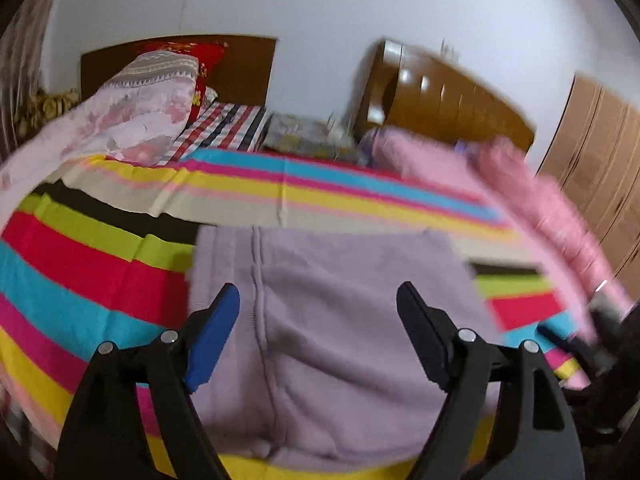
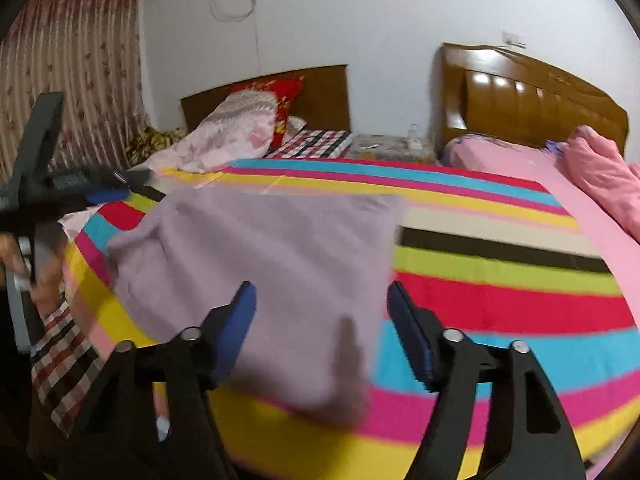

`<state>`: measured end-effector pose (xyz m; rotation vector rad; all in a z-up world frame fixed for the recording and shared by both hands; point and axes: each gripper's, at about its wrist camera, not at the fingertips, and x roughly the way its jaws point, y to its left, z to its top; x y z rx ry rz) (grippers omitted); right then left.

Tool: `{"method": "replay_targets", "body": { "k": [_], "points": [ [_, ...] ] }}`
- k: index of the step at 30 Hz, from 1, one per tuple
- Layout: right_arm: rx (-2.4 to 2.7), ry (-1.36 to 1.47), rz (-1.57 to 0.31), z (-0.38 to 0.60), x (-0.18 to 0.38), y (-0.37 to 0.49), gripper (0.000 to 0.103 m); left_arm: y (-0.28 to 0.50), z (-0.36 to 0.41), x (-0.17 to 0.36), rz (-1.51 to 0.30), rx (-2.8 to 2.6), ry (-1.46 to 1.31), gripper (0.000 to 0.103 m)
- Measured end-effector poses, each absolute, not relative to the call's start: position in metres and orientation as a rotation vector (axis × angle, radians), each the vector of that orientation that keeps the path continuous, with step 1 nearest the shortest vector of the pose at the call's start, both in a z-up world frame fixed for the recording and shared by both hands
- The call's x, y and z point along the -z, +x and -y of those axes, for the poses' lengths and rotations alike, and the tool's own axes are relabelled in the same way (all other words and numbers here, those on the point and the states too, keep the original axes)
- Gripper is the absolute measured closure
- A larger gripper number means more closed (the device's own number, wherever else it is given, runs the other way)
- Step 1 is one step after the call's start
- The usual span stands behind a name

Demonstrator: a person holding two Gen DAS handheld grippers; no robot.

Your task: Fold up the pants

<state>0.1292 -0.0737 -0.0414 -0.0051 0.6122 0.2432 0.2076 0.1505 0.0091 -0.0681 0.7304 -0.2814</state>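
The lilac pants (image 1: 332, 320) lie folded into a rough rectangle on the striped bedsheet (image 1: 100, 264), with a seam running down their left part. My left gripper (image 1: 318, 300) is open and empty just above the pants' near half. In the right wrist view the pants (image 2: 264, 256) lie left of centre on the sheet (image 2: 500, 304). My right gripper (image 2: 322, 300) is open and empty over their right near corner. The left gripper (image 2: 116, 188) also shows at the left edge of the right wrist view. Both views are blurred.
A pink floral quilt (image 1: 132, 116) and red pillow (image 1: 208, 60) lie at the far left bed. A pink blanket (image 2: 604, 176) lies on the right bed by a wooden headboard (image 2: 532, 100). A wardrobe (image 1: 600, 152) stands right. Curtains (image 2: 76, 60) hang left.
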Motion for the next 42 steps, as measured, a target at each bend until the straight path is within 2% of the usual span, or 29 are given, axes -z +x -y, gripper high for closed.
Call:
{"method": "replay_targets", "body": {
  "k": [1, 3, 6, 18, 21, 23, 26, 28, 34, 39, 42],
  "points": [
    [-0.255, -0.04, -0.644, 0.062, 0.047, 0.134, 0.043, 0.214, -0.147, 0.009, -0.789, 0.285, -0.045, 0.025],
    [-0.333, -0.122, -0.718, 0.036, 0.067, 0.134, 0.044, 0.212, -0.149, 0.032, -0.857, 0.269, -0.007, 0.038],
    [-0.323, -0.175, -0.665, 0.031, 0.079, 0.119, 0.042, 0.182, -0.16, 0.046, -0.796, 0.249, 0.115, 0.037],
    [-0.344, -0.124, -0.692, 0.047, 0.074, 0.123, 0.039, 0.182, -0.181, 0.042, -0.66, 0.329, -0.086, 0.036],
    [-0.344, -0.063, -0.651, 0.052, 0.062, 0.12, 0.039, 0.175, -0.175, 0.024, -0.64, 0.242, -0.004, 0.031],
    [-0.367, -0.082, -0.682, 0.046, 0.066, 0.124, 0.038, 0.182, -0.17, 0.036, -0.709, 0.172, 0.116, 0.029],
    [-0.348, -0.177, -0.674, 0.031, 0.077, 0.121, 0.035, 0.189, -0.186, 0.06, -0.776, 0.217, -0.006, 0.018],
    [-0.364, -0.137, -0.695, 0.038, 0.075, 0.123, 0.035, 0.191, -0.199, 0.066, -0.795, 0.228, -0.102, 0.011],
    [-0.378, -0.081, -0.639, 0.037, 0.043, 0.125, 0.035, 0.18, -0.191, 0.059, -0.754, 0.136, -0.05, 0.012],
    [-0.471, -0.173, -0.582, -0.012, 0.033, 0.131, 0.035, 0.159, -0.208, 0.037, -0.673, 0.077, -0.165, 0.013],
    [-0.475, -0.182, -0.589, -0.03, 0.038, 0.149, 0.035, 0.165, -0.196, 0.035, -0.695, 0.038, -0.034, 0.012]
  ]
}}
